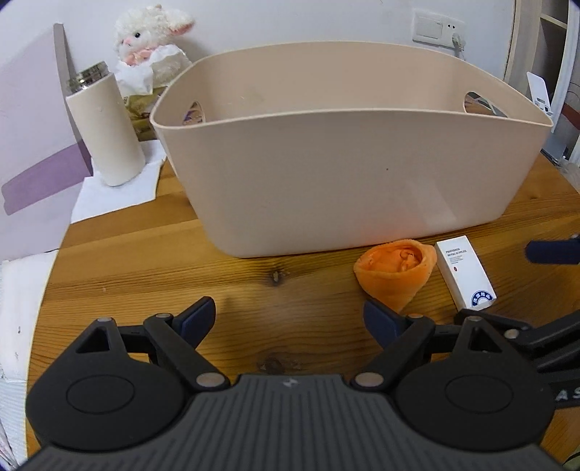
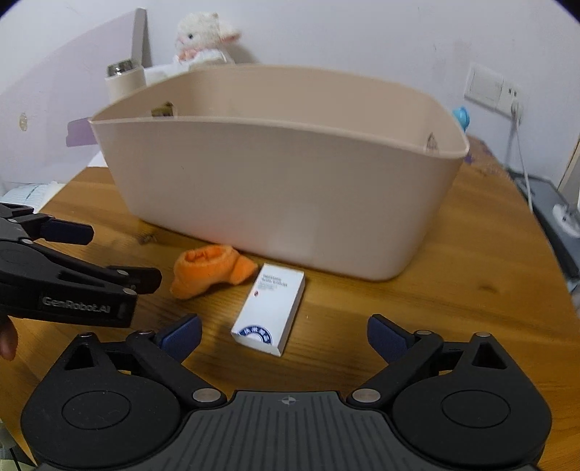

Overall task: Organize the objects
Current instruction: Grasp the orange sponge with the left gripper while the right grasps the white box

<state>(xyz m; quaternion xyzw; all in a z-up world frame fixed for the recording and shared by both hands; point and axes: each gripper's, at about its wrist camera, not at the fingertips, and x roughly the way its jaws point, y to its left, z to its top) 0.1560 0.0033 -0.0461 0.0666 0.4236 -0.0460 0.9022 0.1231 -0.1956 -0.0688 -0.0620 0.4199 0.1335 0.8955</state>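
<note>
A large beige plastic bin [image 1: 344,188] stands on the round wooden table [image 1: 181,275]; it also shows in the right wrist view [image 2: 290,203]. In front of it lie a rolled orange cloth [image 1: 395,271] and a small white box [image 1: 465,277], side by side. In the right wrist view the cloth [image 2: 210,268] is left of the box [image 2: 270,308]. My left gripper [image 1: 290,319] is open and empty, the cloth just beyond its right finger. My right gripper [image 2: 284,335] is open and empty, with the box between its fingers, just ahead of them.
A cream thermos bottle [image 1: 105,134] and a white plush lamb [image 1: 152,40] stand behind the bin at the left, on white paper [image 1: 116,192]. A wall socket [image 1: 438,27] is at the back right. The left gripper shows at the left of the right wrist view [image 2: 72,275].
</note>
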